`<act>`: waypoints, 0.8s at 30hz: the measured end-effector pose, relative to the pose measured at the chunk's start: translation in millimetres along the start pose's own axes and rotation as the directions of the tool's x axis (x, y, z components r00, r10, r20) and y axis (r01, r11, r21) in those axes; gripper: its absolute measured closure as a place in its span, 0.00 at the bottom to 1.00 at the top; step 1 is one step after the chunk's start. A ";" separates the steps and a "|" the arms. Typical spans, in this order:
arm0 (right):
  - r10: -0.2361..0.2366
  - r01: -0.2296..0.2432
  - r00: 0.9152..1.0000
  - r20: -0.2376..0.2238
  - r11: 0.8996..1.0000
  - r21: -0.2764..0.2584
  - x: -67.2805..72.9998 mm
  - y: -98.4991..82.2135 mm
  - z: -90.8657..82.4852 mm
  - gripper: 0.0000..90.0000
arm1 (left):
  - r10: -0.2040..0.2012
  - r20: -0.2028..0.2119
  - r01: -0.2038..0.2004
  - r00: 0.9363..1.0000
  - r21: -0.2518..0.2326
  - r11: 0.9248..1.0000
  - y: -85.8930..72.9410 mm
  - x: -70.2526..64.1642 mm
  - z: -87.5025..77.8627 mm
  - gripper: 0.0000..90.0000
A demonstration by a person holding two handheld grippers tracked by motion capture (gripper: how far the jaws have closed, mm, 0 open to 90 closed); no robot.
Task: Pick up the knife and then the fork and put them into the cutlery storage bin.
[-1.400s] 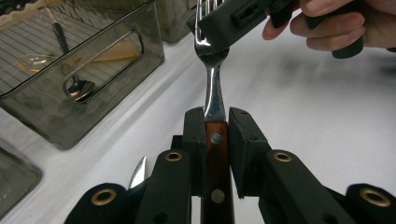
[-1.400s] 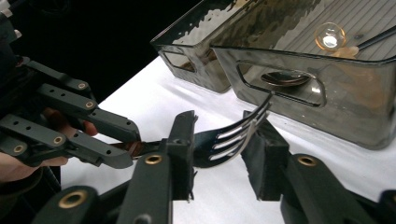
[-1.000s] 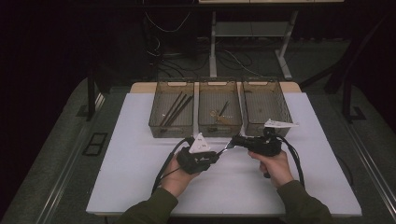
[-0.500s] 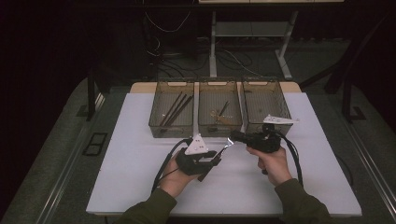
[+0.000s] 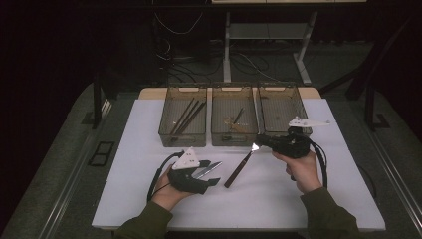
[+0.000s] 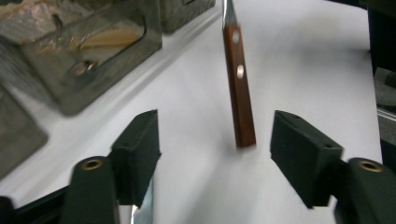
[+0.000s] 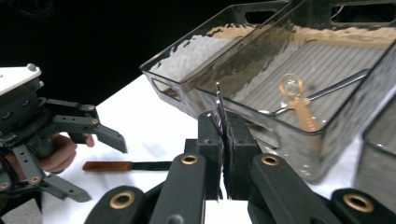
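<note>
Nearest the person, the left gripper (image 5: 211, 174) rests low over the white table (image 5: 124, 194), its jaws apart after having just been opening. In the left gripper view the two black pads (image 6: 306, 156) stand wide, with the brown wooden handle of a knife (image 6: 239, 88) between them and touching neither; two metal rivets show on that handle. A second shiny blade (image 5: 206, 170) lies on the table just beside this gripper, its tip showing under the left pad in the left gripper view.

A little farther out, the knife (image 5: 238, 169) hangs aslant, handle end down near the table and blade end up at the right gripper (image 5: 257, 145). That gripper's jaws are pressed together on the thin metal blade (image 7: 219, 112), which stands upright between the pads in the right gripper view. The same view shows the left gripper (image 7: 100, 154) farther off, open, with the brown handle (image 7: 108, 165) beyond it.

Beyond both hands, three clear smoky trays (image 5: 234, 141) stand side by side along the far edge of the table. The left tray (image 5: 171, 137) holds several dark sticks (image 5: 186, 114); the middle one holds a spoon-like piece with a clear round end and an amber stem (image 7: 299, 105) and a thin metal rod; the right tray (image 5: 268, 94) is too dim to read.

No brand, label or writing can be read on any of these things.
</note>
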State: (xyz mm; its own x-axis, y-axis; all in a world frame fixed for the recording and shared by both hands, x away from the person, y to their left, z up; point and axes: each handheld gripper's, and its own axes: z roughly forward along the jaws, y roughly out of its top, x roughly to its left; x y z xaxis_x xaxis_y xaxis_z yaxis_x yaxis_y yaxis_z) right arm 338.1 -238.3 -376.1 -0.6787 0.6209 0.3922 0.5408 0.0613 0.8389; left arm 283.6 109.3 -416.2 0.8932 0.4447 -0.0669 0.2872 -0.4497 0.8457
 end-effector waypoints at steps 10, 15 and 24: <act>-0.022 0.021 0.997 0.070 1.000 0.008 -11.5 18.0 -20.9 0.97 | -0.051 -0.016 0.051 0.999 0.005 0.999 -32.3 8.0 -19.7 0.12; -0.015 0.016 0.995 0.098 1.000 -0.004 -18.6 31.3 -33.7 0.97 | -0.063 -0.028 0.063 0.998 0.015 0.998 -38.9 10.0 -23.4 0.00; -0.033 0.036 0.987 0.160 0.999 -0.015 -29.7 61.3 -52.4 0.97 | -0.082 -0.037 0.083 0.996 0.019 0.996 -45.6 8.9 -26.2 0.00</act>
State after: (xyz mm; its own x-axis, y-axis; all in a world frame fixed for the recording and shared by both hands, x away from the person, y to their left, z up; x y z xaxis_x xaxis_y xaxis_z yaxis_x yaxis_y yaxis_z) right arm 365.3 -294.0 -316.6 -0.6076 0.7359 0.2988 0.5089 0.0719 0.8578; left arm 269.4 154.0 -441.5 0.8533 0.5084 -0.1162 0.3665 -0.4262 0.8271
